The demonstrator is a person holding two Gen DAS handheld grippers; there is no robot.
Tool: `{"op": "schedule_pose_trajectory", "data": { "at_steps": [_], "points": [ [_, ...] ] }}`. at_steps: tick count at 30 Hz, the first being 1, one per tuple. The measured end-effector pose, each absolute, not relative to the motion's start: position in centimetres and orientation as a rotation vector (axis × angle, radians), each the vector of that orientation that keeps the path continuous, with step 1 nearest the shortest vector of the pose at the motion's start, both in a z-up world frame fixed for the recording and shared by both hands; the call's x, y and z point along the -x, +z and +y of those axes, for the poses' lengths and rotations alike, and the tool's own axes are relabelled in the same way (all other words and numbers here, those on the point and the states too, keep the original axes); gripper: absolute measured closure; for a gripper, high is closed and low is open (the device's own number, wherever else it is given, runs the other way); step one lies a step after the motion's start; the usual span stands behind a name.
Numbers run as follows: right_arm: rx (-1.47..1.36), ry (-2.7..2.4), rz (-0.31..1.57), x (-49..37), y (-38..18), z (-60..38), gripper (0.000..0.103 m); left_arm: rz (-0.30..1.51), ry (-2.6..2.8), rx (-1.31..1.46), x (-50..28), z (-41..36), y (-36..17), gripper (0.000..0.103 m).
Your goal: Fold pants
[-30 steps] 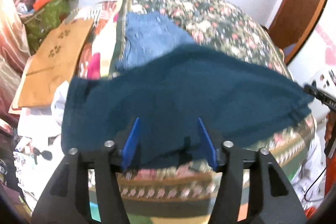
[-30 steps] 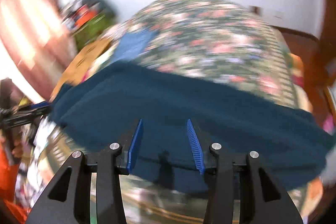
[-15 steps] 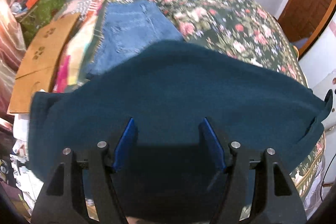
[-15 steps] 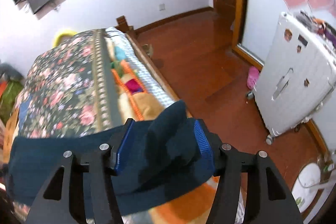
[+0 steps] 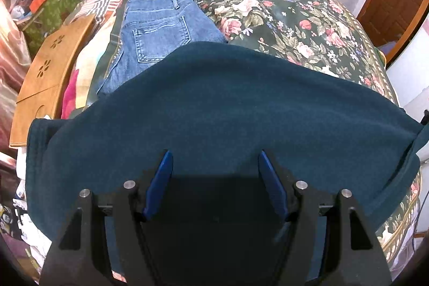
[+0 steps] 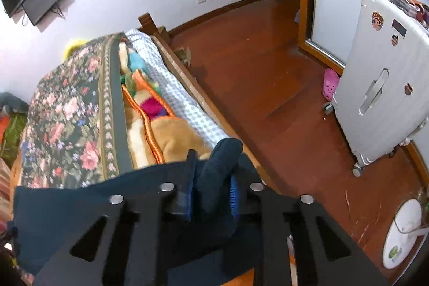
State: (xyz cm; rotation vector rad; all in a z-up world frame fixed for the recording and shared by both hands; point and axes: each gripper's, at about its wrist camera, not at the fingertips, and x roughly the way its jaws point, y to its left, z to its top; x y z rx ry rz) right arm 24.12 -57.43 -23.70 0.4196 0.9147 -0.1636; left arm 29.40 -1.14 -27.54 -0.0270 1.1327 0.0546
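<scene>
Closing since a moment ago, the right gripper [image 6: 211, 188] pinches the teal pants [image 5: 228, 109] at the floral bed [image 5: 281, 7] edge, while the left gripper [image 5: 215, 173] gapes wide above them, holding nothing.

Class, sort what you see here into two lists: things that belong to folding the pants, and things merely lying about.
Belongs to the job:
dark teal pants
right gripper, shut on the pants
left gripper, open over the pants
floral bedspread

Lying about:
blue jeans
white suitcase
pink clog
wooden board
</scene>
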Motion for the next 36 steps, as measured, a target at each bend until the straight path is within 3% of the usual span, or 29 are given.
{"op": "schedule_pose_trajectory", "data": {
  "at_steps": [2,11,15,23,27,32,35,36],
  "points": [
    [-0.428,-0.144,0.886,-24.8,-22.5,-57.8,0.093,1.127,0.063,0.02,-29.4,-1.3,-27.4,0.036],
    [-0.3,-0.052,0.618,-25.9,-12.1,-56.1,0.093,1.095,0.108,-0.002,-28.8,-1.0,-26.2,0.036],
    [-0.27,-0.086,0.673,-25.0,-15.4,-56.6,0.093,1.091,0.107,0.0,-28.5,-1.1,-26.0,0.036],
    [-0.377,-0.16,1.014,-20.3,-30.9,-59.7,0.089,1.099,0.109,-0.036,-28.3,-1.7,-26.0,0.036],
    [-0.33,-0.197,1.052,-19.0,-31.3,-59.7,0.078,1.102,0.098,-0.036,-28.4,-2.2,-25.7,0.036],
    [-0.229,-0.22,1.024,-19.5,-27.0,-58.3,0.074,1.092,0.058,-0.05,-28.1,-3.9,-25.2,0.036],
    [-0.207,-0.117,0.951,-19.7,-24.2,-55.5,0.06,1.102,0.017,-0.069,-28.0,-5.6,-25.6,0.036],
    [-0.198,-0.083,0.932,-19.8,-23.7,-54.5,0.06,1.108,0.005,-0.08,-28.0,-6.2,-25.9,0.036]
  ]
}}
